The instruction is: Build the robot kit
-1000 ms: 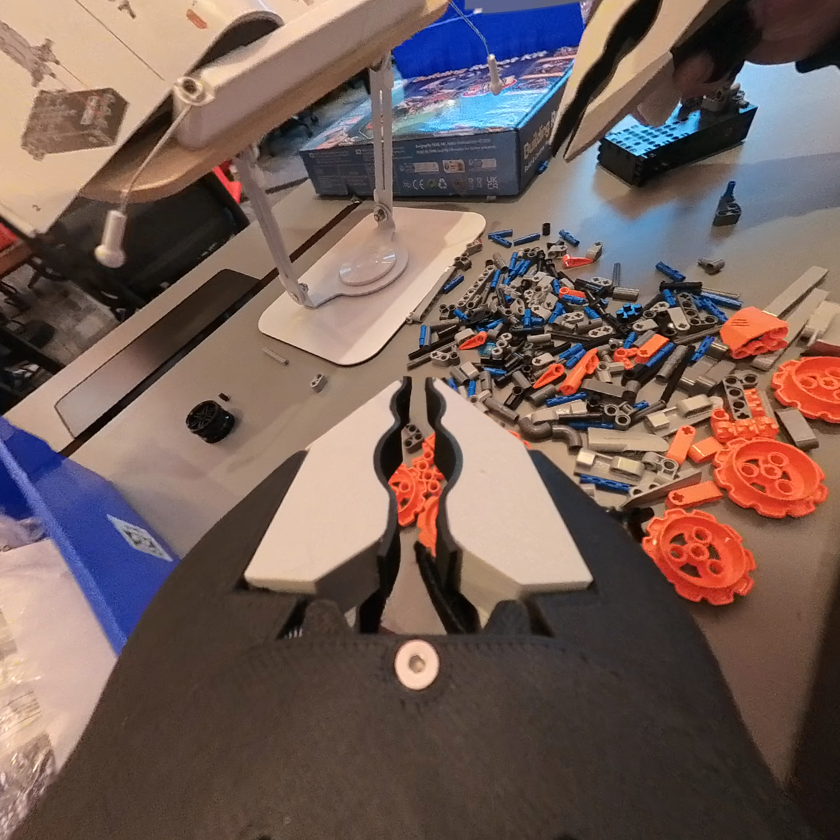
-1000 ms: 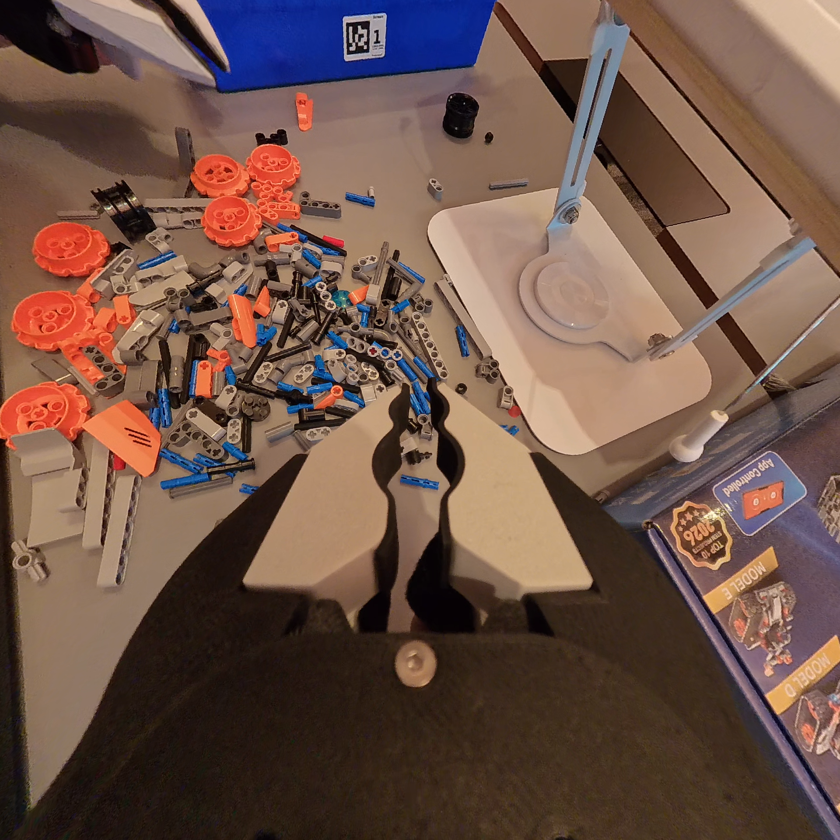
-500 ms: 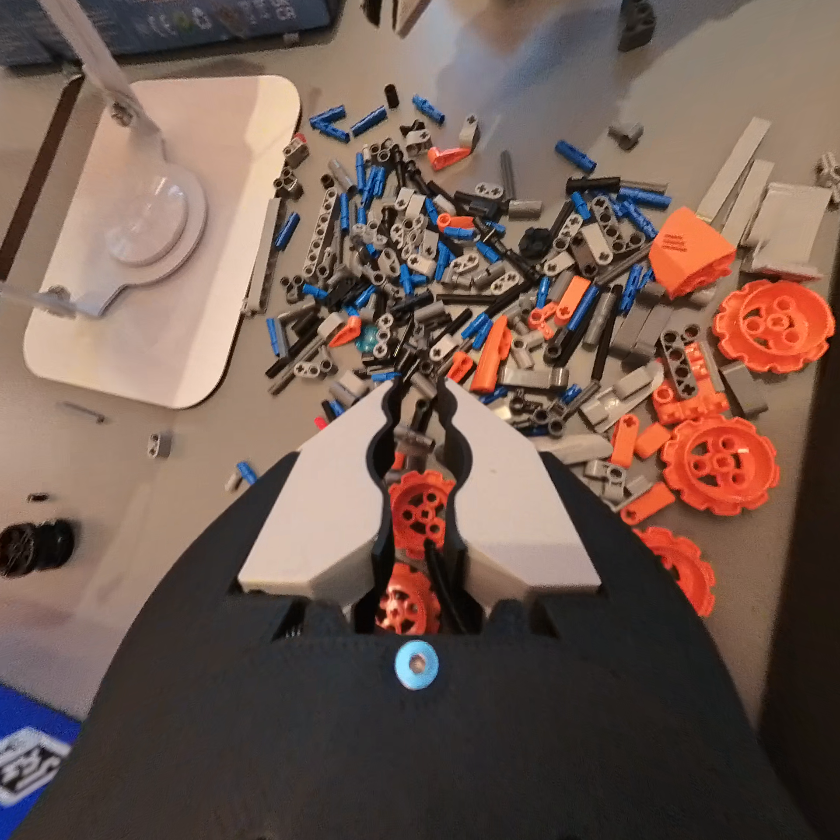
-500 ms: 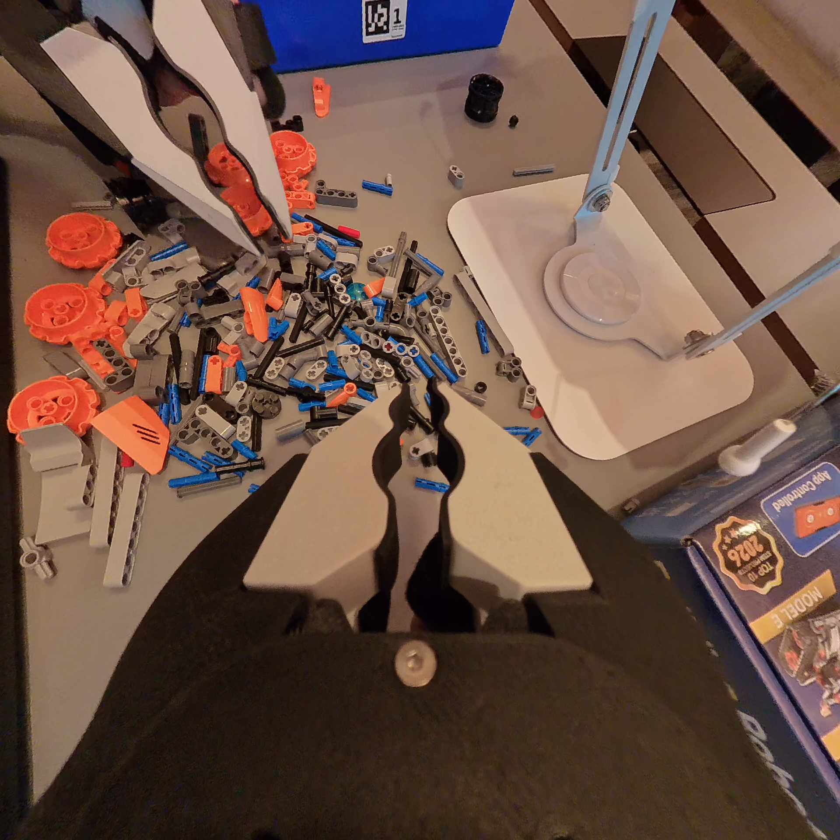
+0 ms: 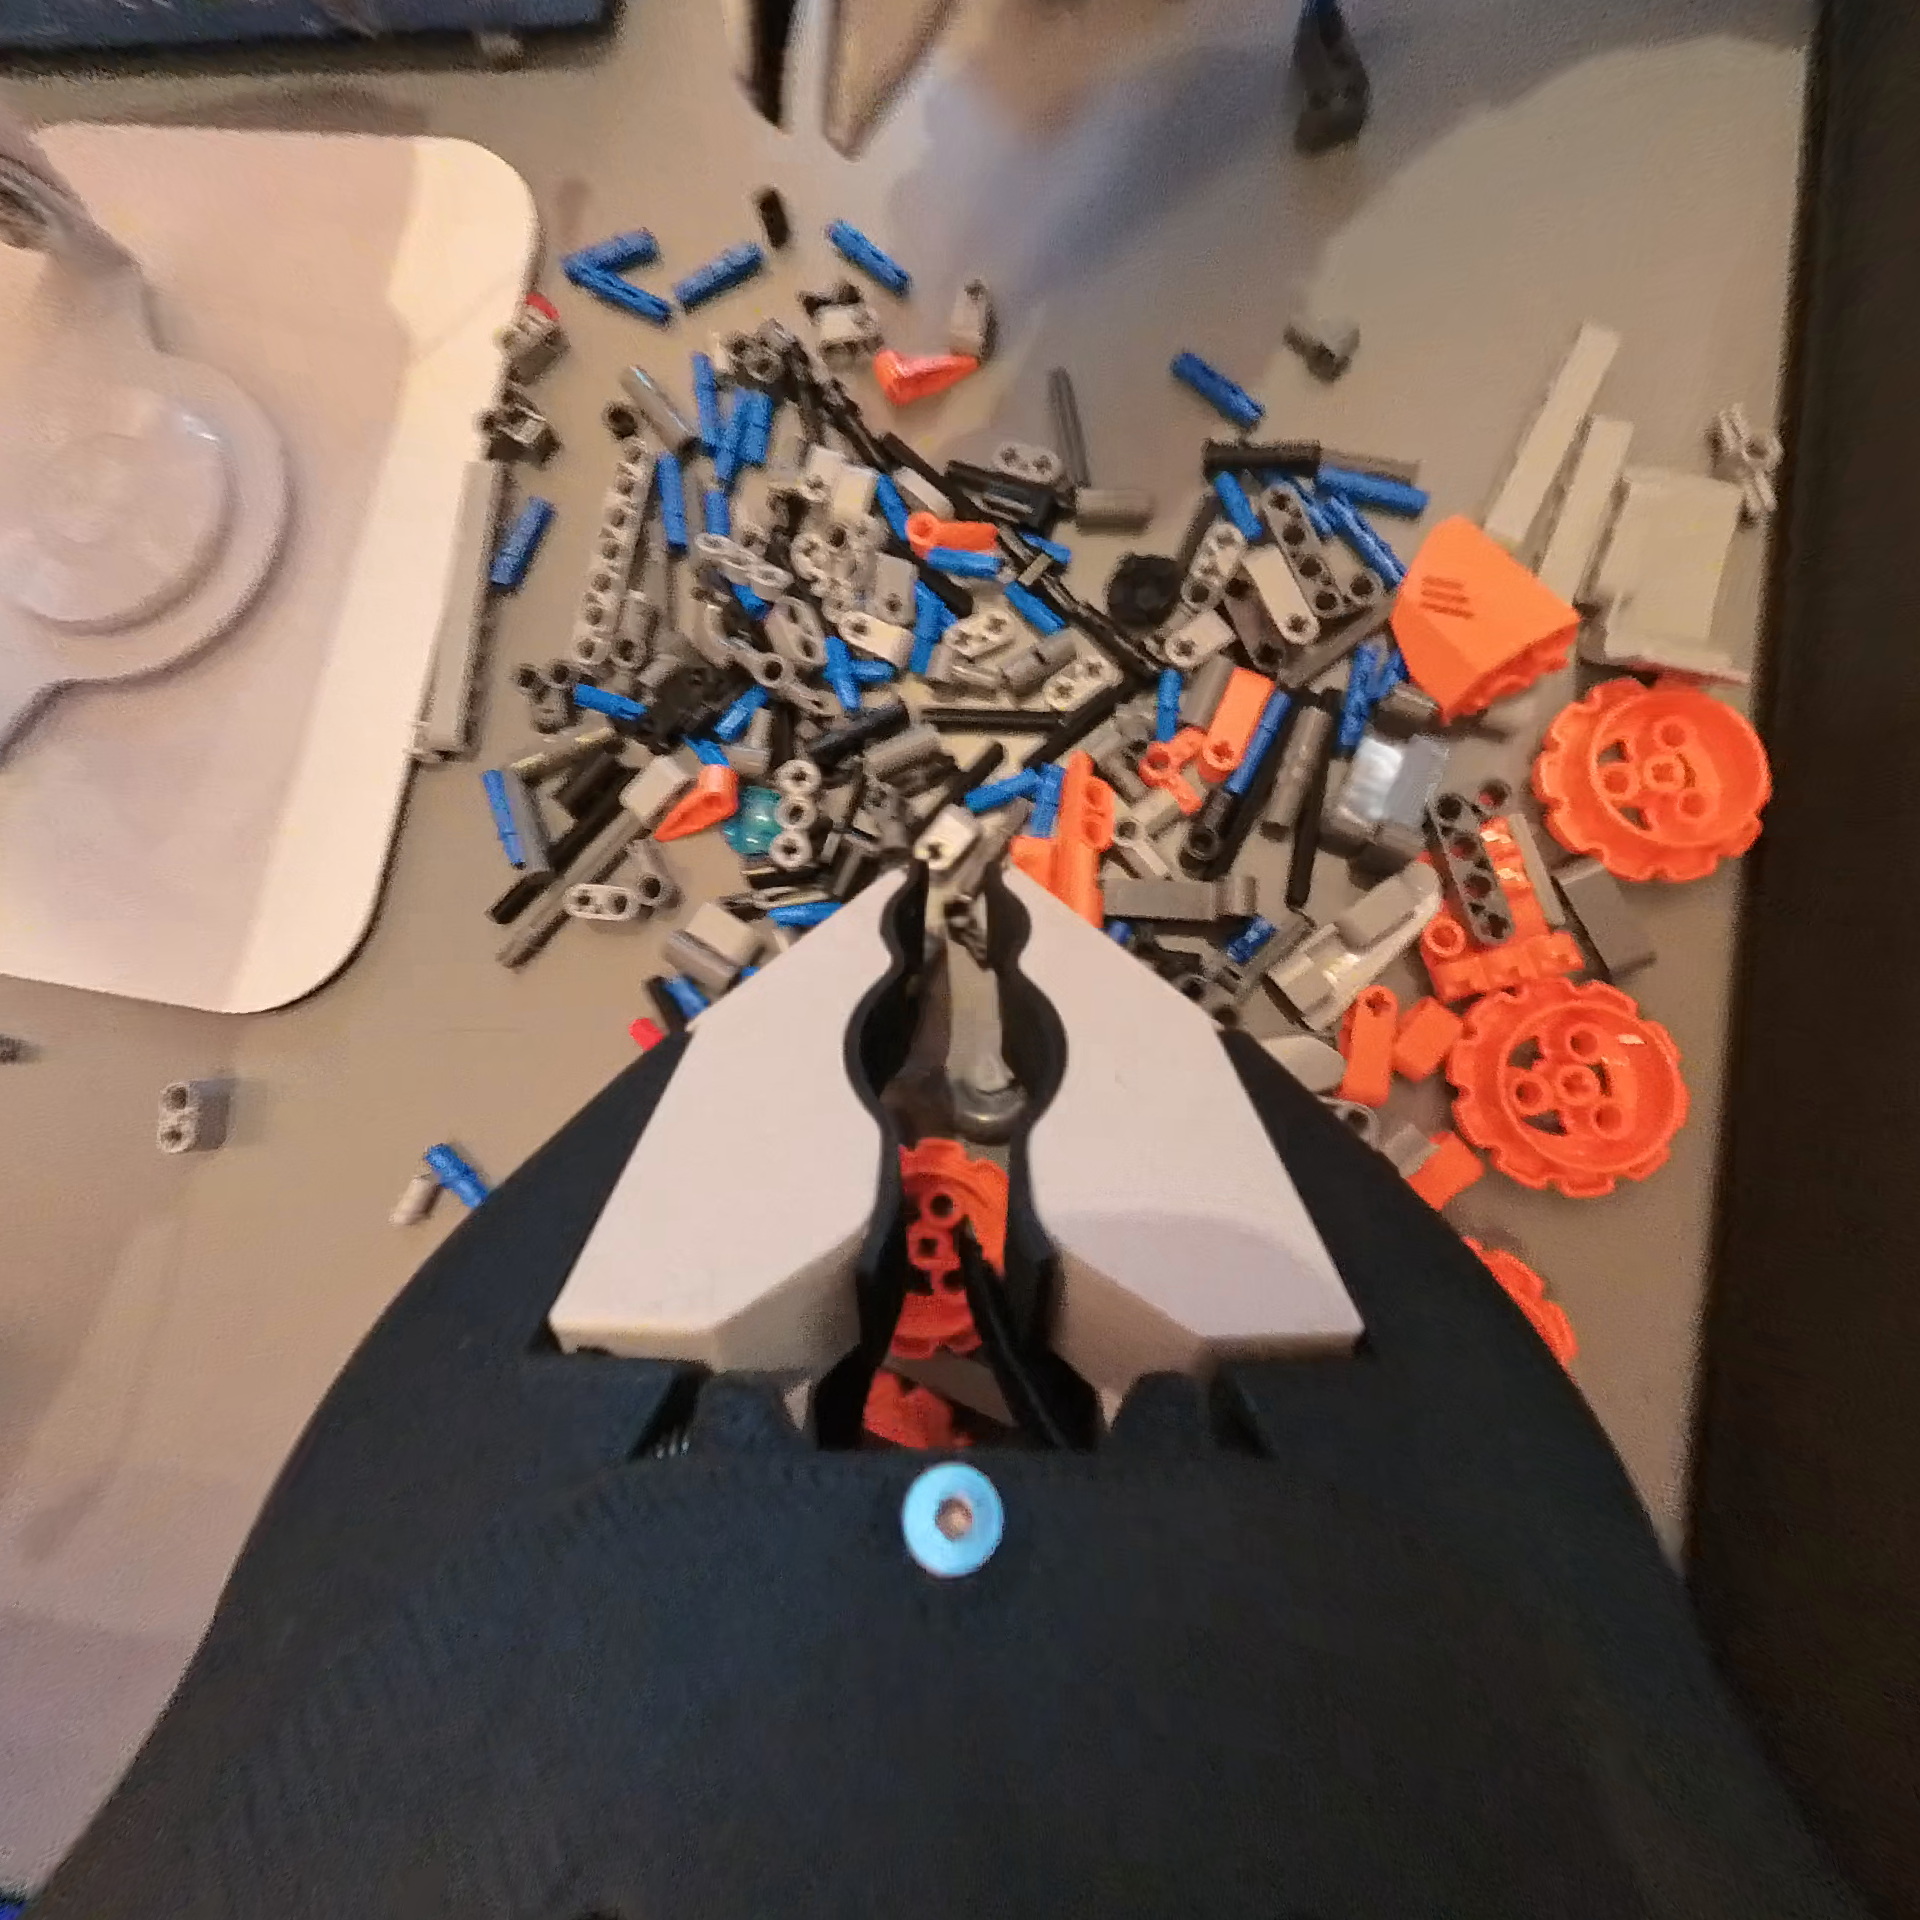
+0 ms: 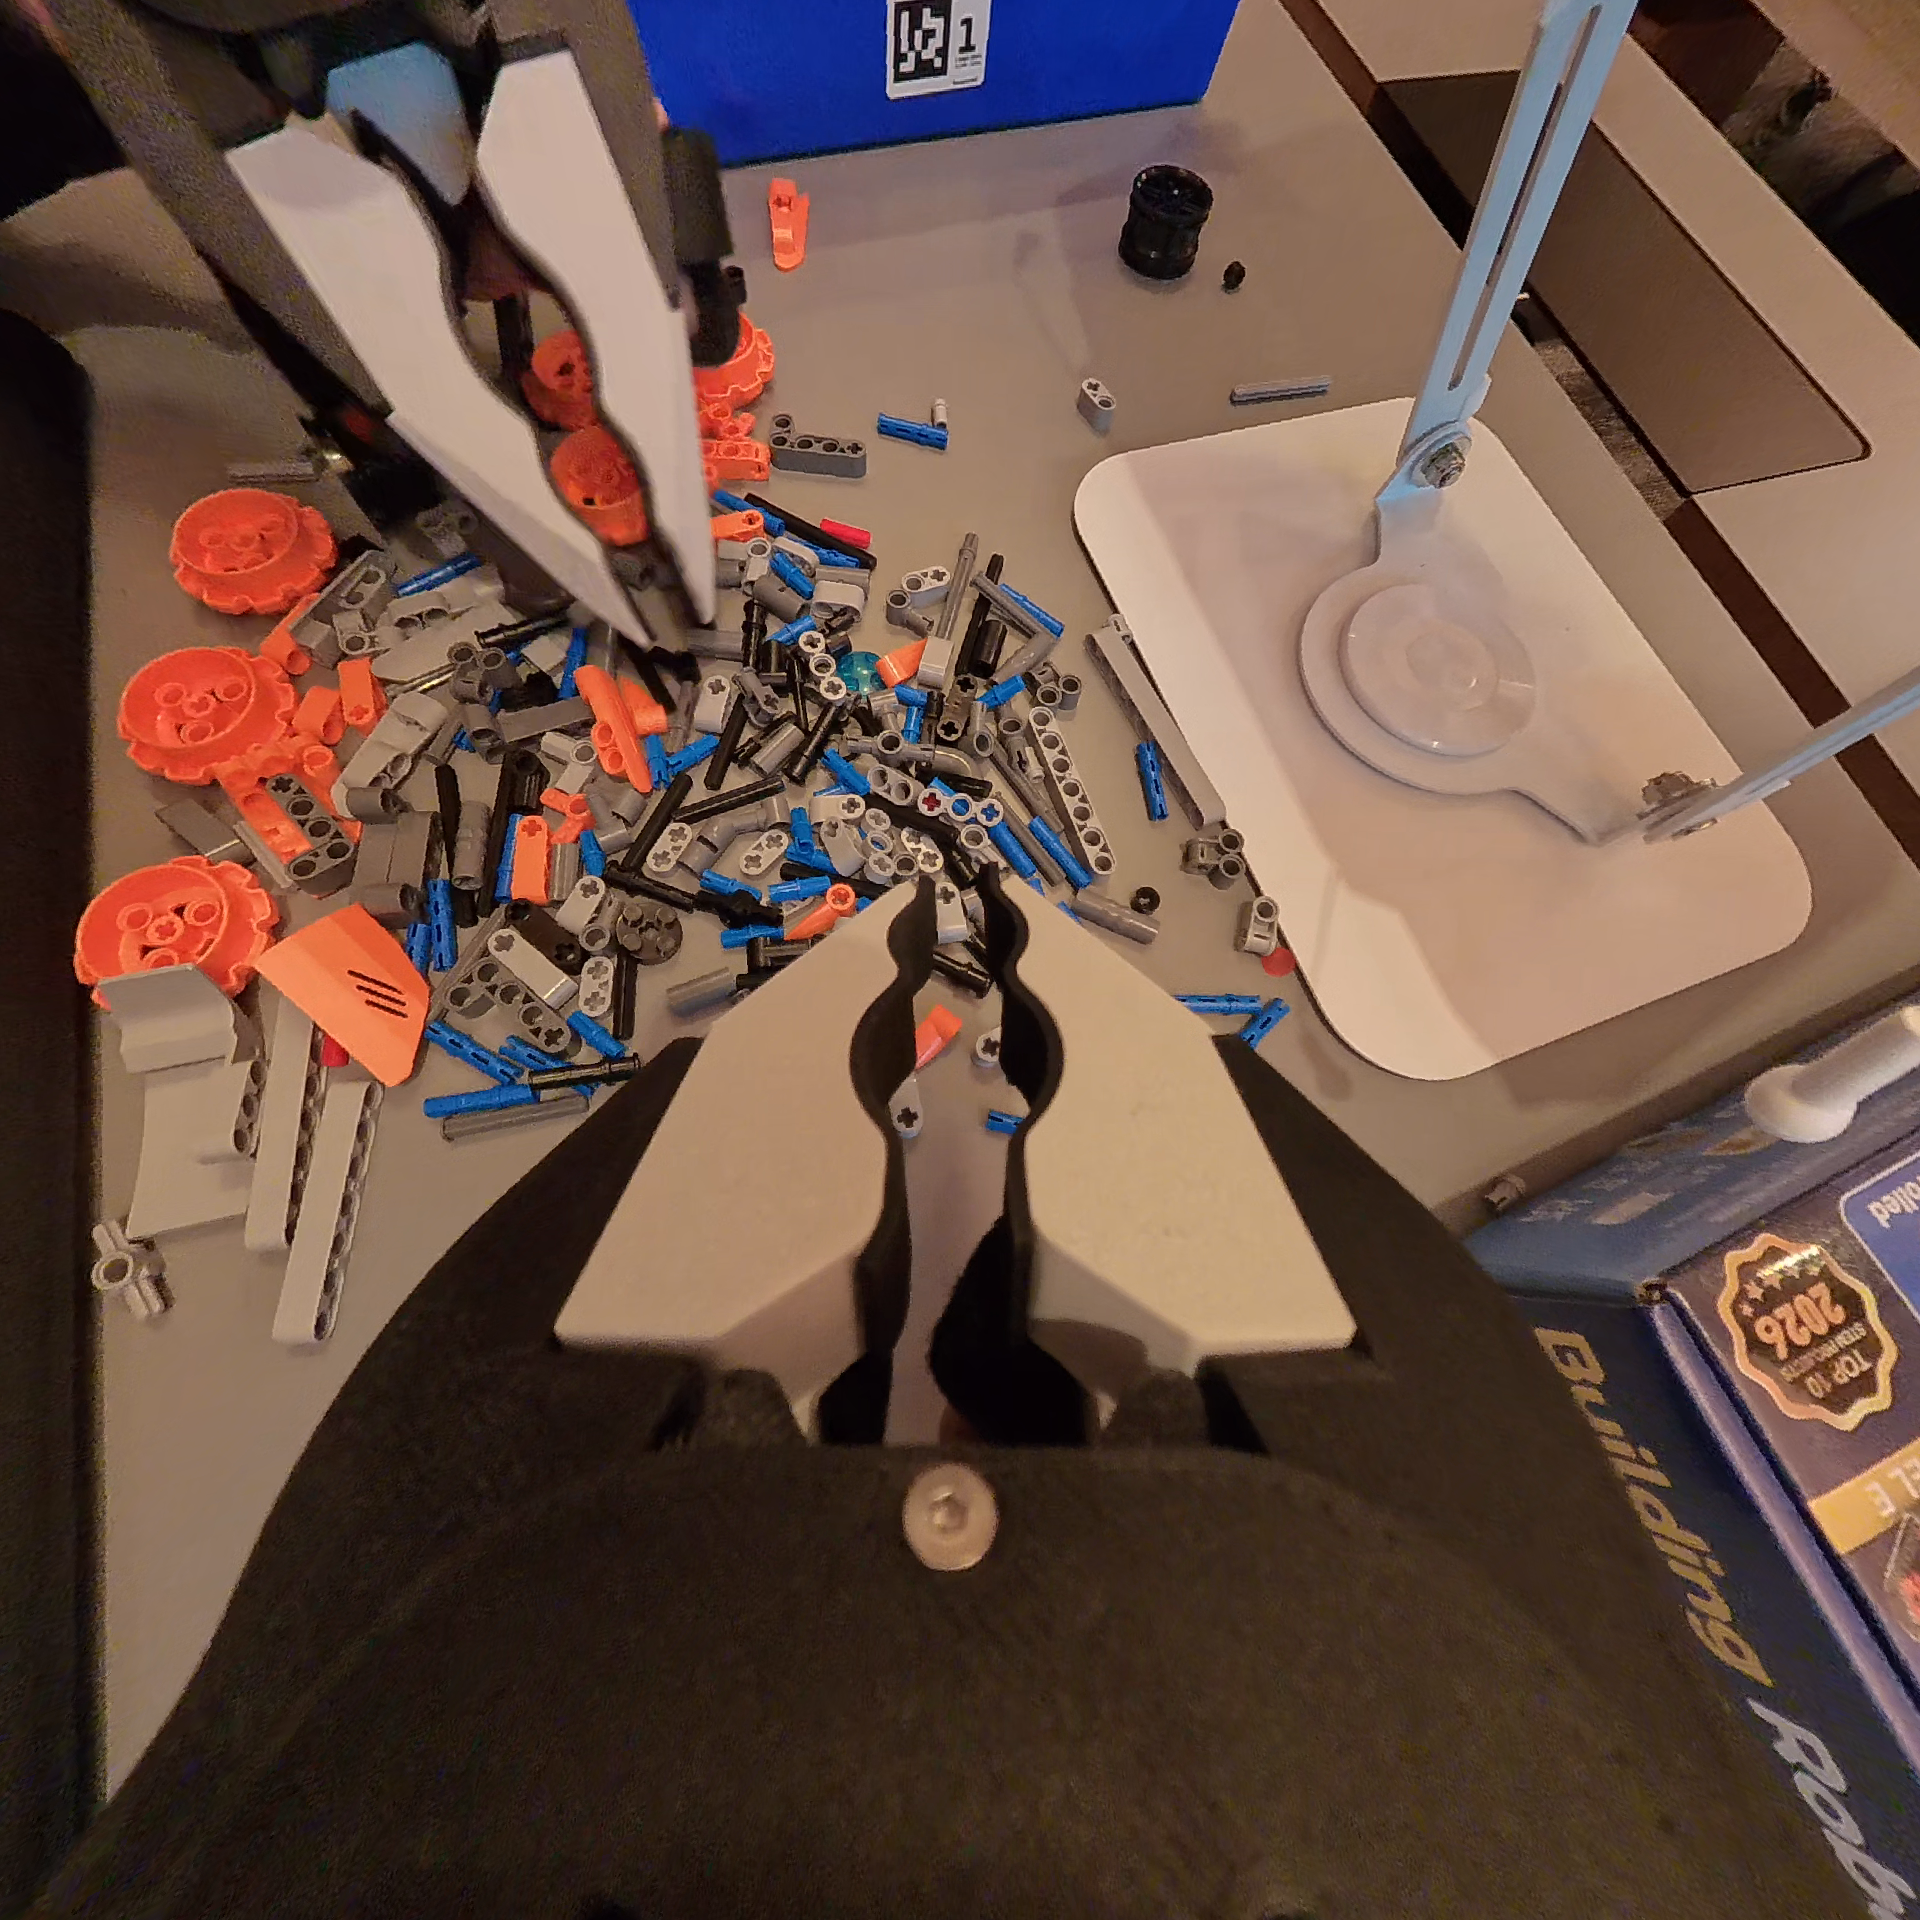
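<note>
Between left gripper [image 5: 951, 883] fingertips, grey piece [image 5: 951, 847]

From my feed: a printed tag sticker on the blue bin [image 6: 935, 62] up top, plus lettering and a badge on the blue box [image 6: 1766, 1455] lower right.

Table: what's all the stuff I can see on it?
Small building pieces: many, blue, grey, black, orange; heaped mid-table.
Gear wheels: at least five, orange; left of the heap.
Curved panel: one, orange; near left.
Black wheel: one; far side.
Stand base: one, white; right.
Bin: one, blue; far edge.
Printed box: one, dark blue; near right.
Table: one, grey.
Left gripper: tips in the heap.
Right gripper: slightly open, empty.
</note>
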The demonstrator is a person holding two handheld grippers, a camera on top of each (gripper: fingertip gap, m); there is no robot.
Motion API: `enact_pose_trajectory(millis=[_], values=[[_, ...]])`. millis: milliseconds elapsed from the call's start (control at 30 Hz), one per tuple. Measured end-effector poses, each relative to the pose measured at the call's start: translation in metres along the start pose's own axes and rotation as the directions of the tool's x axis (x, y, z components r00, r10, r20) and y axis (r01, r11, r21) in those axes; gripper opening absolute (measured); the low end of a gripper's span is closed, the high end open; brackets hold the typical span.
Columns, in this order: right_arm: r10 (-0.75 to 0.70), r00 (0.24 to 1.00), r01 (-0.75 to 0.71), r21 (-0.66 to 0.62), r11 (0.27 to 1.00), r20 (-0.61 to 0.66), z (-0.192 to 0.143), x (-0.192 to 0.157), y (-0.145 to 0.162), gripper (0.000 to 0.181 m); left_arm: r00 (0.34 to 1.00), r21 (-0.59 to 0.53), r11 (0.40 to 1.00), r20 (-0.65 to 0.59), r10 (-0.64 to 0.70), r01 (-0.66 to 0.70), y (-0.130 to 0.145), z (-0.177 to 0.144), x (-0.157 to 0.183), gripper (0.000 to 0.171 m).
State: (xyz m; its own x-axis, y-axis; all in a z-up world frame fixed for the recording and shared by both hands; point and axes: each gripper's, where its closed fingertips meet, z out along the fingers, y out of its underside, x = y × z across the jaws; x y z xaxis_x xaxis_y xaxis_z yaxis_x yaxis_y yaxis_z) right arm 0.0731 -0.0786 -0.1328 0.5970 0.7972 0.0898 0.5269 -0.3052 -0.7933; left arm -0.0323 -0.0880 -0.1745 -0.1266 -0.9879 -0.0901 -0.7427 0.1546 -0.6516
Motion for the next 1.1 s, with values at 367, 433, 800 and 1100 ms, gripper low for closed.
enact_pose_trajectory(millis=[367,433,800,1100], values=[[-0.001,1.000,0.001,0.007,1.000,0.000,-0.002,-0.001,-0.001,0.007,0.996,-0.076,0.996,0.074,0.043,-0.037,0.010,0.008,-0.025,0.013],[0.000,1.000,0.000,0.008,1.000,0.002,-0.002,-0.001,-0.002,0.007,0.998,-0.088,0.996,0.051,0.033,-0.028,0.014,0.007,-0.022,0.012],[0.001,1.000,-0.001,0.003,1.000,0.002,-0.002,0.000,0.000,0.007,0.996,-0.118,0.993,-0.089,0.004,-0.015,0.024,-0.004,0.005,0.009],[0.004,1.000,-0.004,0.006,1.000,0.000,-0.003,0.001,-0.001,0.007,1.000,-0.054,0.999,-0.023,0.004,-0.005,0.013,-0.015,-0.010,0.022]])
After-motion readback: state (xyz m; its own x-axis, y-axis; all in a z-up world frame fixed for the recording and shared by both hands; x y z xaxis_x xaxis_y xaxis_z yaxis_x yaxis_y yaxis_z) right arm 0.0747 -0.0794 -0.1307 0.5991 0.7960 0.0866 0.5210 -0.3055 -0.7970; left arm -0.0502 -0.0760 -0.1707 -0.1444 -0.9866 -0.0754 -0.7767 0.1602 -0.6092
